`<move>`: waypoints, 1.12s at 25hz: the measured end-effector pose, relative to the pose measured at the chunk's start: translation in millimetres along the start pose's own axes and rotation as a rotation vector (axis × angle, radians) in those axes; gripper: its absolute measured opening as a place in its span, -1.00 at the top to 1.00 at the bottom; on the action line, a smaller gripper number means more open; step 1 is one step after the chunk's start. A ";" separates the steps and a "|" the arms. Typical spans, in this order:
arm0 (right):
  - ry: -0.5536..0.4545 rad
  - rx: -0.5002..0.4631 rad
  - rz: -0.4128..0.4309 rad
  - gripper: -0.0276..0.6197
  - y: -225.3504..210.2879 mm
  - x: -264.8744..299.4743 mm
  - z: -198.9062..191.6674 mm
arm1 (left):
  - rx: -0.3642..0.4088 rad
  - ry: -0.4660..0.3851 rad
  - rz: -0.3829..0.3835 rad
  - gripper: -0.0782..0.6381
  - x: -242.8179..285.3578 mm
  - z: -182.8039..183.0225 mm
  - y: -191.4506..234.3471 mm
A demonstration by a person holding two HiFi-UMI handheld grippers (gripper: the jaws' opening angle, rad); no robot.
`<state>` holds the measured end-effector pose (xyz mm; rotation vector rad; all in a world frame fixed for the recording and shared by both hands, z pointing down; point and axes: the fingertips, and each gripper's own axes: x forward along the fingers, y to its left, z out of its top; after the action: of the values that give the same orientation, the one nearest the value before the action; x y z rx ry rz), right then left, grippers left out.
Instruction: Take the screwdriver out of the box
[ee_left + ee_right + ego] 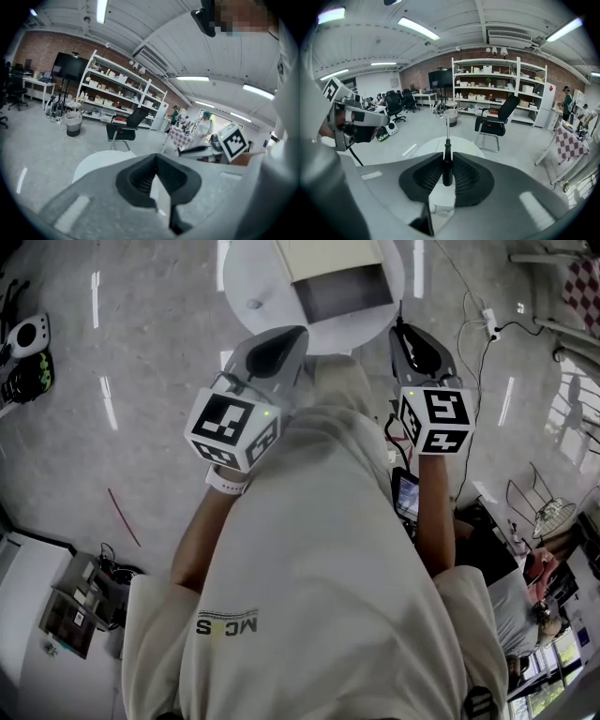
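Observation:
In the right gripper view my right gripper (447, 155) is shut on a screwdriver (447, 164). Its black handle is pinched between the ribbed pads and its metal shaft points forward past the tips. In the head view both grippers are raised in front of the person's chest, short of the round white table (251, 277). On that table lies the open box (337, 276), with a dark inside and a pale lid; its contents do not show. My left gripper (298, 332) (156, 157) has its jaw tips together with nothing between them. My right gripper (403, 329) is level with it.
A black office chair (498, 121) stands beyond the table, with white shelving (499, 82) along the brick wall. Cables and a power strip (487, 320) lie on the grey floor at right. Equipment (26, 352) sits at far left, a cluttered desk (80, 601) lower left, and another person (525, 596) lower right.

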<state>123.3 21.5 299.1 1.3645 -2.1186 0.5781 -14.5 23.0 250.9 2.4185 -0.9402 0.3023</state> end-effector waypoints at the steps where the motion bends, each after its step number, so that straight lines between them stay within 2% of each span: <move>1: -0.012 0.005 0.000 0.73 2.5 -6.1 2.4 | 0.005 -0.009 -0.002 0.78 -2.3 2.8 -2.5; 7: -0.081 0.014 -0.002 0.73 12.8 -35.4 15.1 | 0.023 -0.061 -0.012 0.78 -13.1 20.0 -15.1; 13: -0.137 0.046 0.005 0.73 15.2 -49.3 25.5 | 0.033 -0.079 -0.017 0.78 -17.9 19.7 -19.0; 28: -0.167 0.058 0.031 0.72 34.2 -52.7 35.3 | 0.025 -0.108 -0.030 0.78 -30.1 22.8 -20.4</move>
<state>101.9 49.0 236.0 1.4592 -2.2753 0.5588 -22.3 40.3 212.3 2.4906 -0.9504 0.1748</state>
